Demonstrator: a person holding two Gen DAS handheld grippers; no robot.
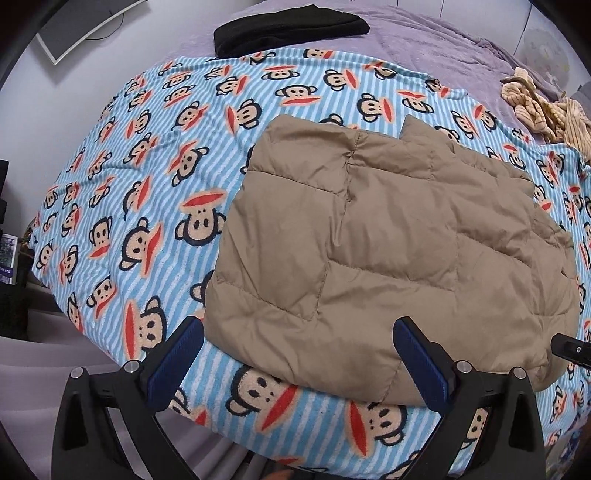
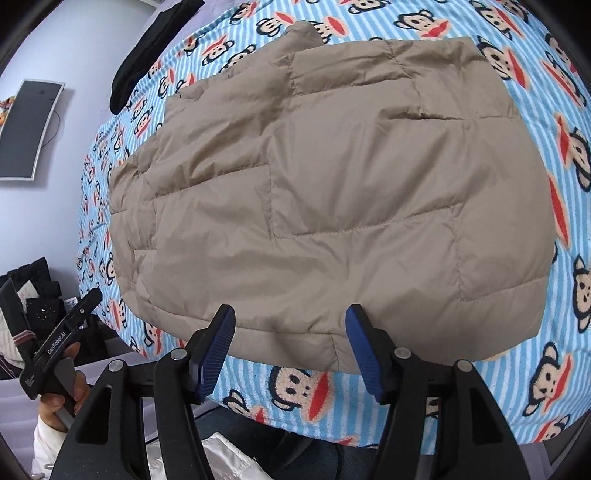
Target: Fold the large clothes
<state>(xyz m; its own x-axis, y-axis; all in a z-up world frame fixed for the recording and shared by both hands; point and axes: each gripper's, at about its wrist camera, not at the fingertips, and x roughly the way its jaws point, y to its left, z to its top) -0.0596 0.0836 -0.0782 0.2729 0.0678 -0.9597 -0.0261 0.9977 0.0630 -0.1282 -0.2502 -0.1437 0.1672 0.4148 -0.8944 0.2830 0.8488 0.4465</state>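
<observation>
Tan quilted jacket (image 1: 388,236) lay folded on monkey-print blanket (image 1: 129,177), near its front edge; left gripper (image 1: 299,354) hovered over jacket's near hem, jaws spread wide, holding nothing; right gripper (image 2: 291,347) stood partly open above same hem, empty; black garment (image 1: 288,29) lay beyond blanket's far edge

The folded tan jacket (image 2: 314,192) hides its own under-layers and the bed's monkey-print blanket (image 1: 129,192) beneath it. The black garment (image 1: 288,27) at the bed's far edge is cut off by the frame. Print on the left gripper (image 2: 59,343) is barely legible.
</observation>
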